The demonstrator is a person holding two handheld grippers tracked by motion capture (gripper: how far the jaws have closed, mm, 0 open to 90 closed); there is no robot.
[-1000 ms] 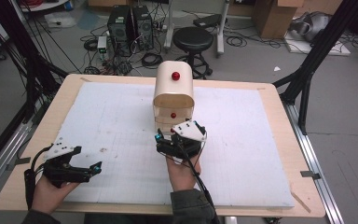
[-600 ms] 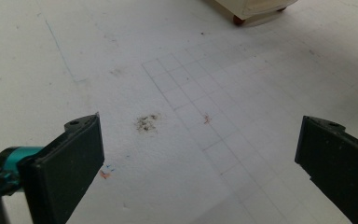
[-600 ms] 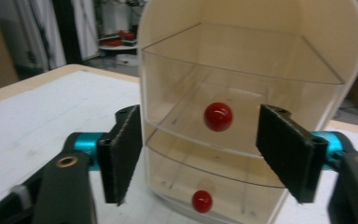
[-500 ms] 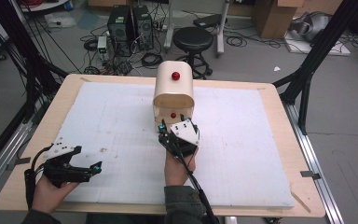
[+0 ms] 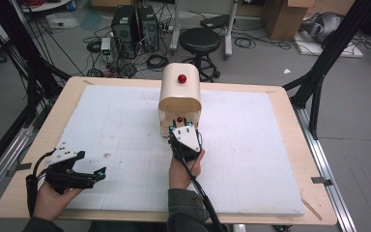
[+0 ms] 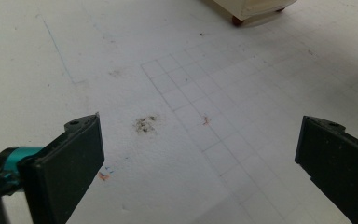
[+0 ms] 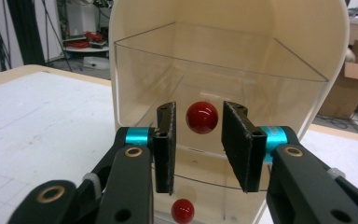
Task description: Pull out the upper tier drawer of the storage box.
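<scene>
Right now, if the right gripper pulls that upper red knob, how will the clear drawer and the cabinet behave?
The upper red knob is round and glossy, so the pads may slip. The clear drawer looks thin and light, probably sliding easily. The cabinet stands tall on small feet, so it might skid or tip.

We see a glossy red knob [image 7: 202, 117] on a clear plastic drawer [image 7: 261, 88], set in a smooth cream cabinet [image 5: 179, 96]. We note matt black pads [image 7: 165, 147] on the right gripper [image 7: 200, 144], with shiny teal metal collars [image 7: 137, 136]. The white board [image 5: 270, 145] looks matt, scuffed; the table [image 5: 314, 183] edge is pale wood.
</scene>
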